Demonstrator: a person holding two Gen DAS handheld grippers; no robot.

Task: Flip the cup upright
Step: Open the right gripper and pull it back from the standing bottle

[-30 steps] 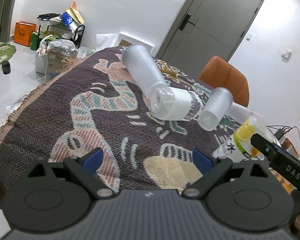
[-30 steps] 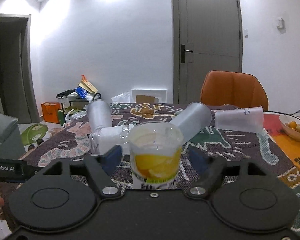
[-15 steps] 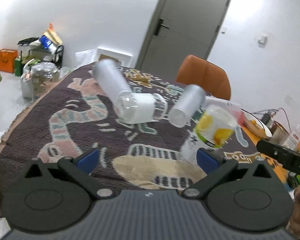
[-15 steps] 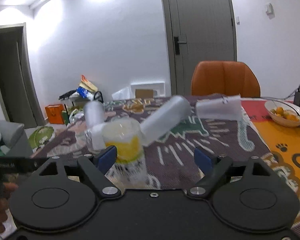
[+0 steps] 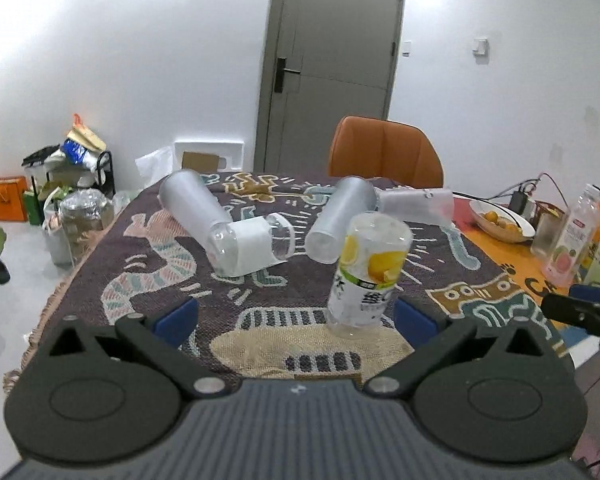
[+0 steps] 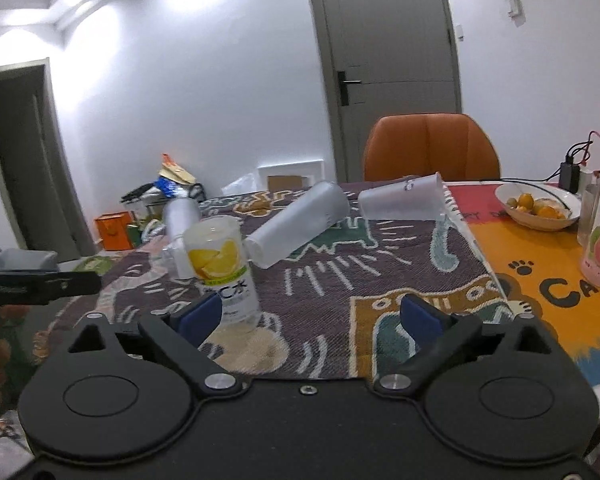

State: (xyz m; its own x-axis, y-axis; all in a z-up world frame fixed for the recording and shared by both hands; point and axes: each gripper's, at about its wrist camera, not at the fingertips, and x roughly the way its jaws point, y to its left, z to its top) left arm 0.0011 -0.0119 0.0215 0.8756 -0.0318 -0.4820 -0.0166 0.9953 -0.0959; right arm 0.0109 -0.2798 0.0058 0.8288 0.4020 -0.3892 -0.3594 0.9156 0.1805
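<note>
A clear cup with a lemon print stands on the patterned tablecloth, free of both grippers; it also shows in the right wrist view. My left gripper is open and empty, just in front of it. My right gripper is open and empty, with the cup beside its left finger. Frosted cups lie on their sides behind: one at the left, one in the middle, one at the far right. A clear cup with a white sleeve also lies on its side.
An orange chair stands behind the table. A bowl of fruit, a pink drink bottle and cables sit at the right on an orange mat. Bags and boxes clutter the floor at the left.
The right gripper opened, let go of the lemon cup and drew back to the right. The cup now stands on the cloth. The left gripper swung right to face it.
</note>
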